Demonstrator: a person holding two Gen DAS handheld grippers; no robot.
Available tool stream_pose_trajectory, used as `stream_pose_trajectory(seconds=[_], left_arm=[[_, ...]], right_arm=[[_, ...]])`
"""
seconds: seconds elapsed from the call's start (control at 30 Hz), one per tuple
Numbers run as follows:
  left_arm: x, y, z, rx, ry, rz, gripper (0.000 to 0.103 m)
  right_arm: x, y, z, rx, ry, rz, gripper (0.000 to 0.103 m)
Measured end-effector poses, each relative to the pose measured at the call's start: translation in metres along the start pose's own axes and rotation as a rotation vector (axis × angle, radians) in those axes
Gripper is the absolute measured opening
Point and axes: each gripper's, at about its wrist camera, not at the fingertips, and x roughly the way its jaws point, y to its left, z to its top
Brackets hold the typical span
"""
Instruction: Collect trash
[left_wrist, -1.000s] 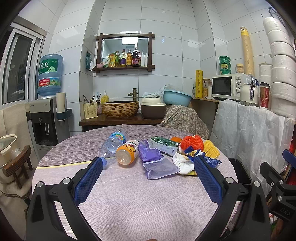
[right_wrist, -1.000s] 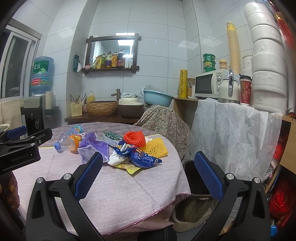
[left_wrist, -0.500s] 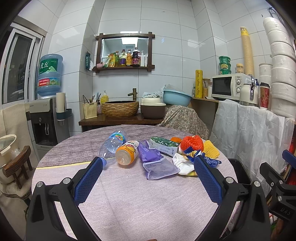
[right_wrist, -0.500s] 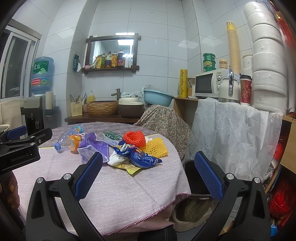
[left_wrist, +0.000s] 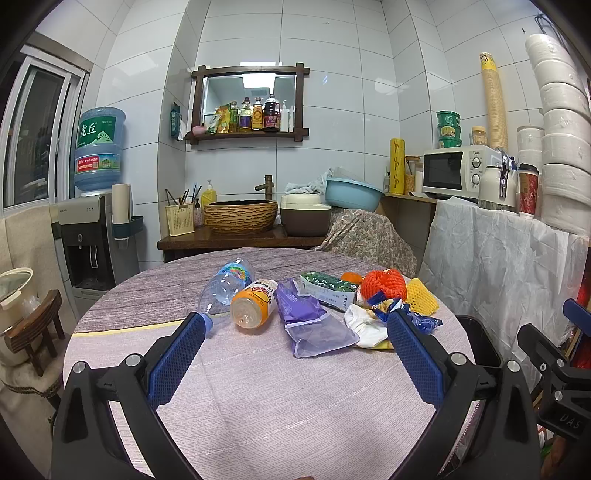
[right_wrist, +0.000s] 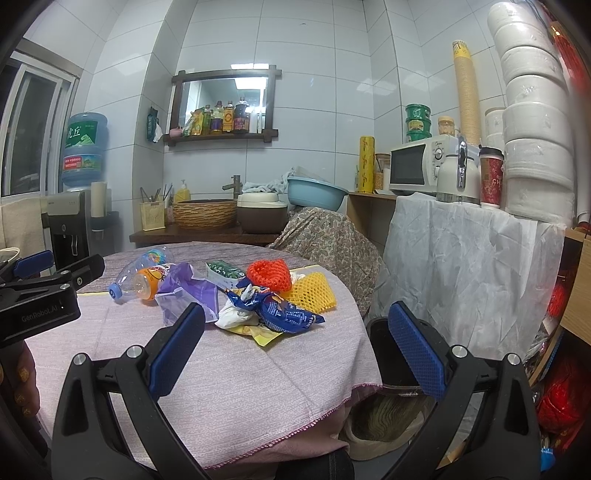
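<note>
Our right tool hangs wide apart and empty over the near edge of the round worktop. Ahead we see a trash heap: a blue wrapper, red netting, yellow netting, a purple bag, and a clear bottle. A dark bin stands just beside the worktop. The left tool shows at left.

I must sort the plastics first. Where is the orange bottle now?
In the left wrist view the orange bottle lies on the table, between the clear water bottle and the purple bag.
</note>
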Motion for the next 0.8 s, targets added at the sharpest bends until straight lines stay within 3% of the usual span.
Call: stream_pose_trajectory(seconds=[0.8], left_arm=[[0.0026,0.0008,-0.0027,0.001,0.014,0.003,0.098]], right_arm=[[0.0009,0.0030,-0.0036,0.002,0.016,0.010,0.098]])
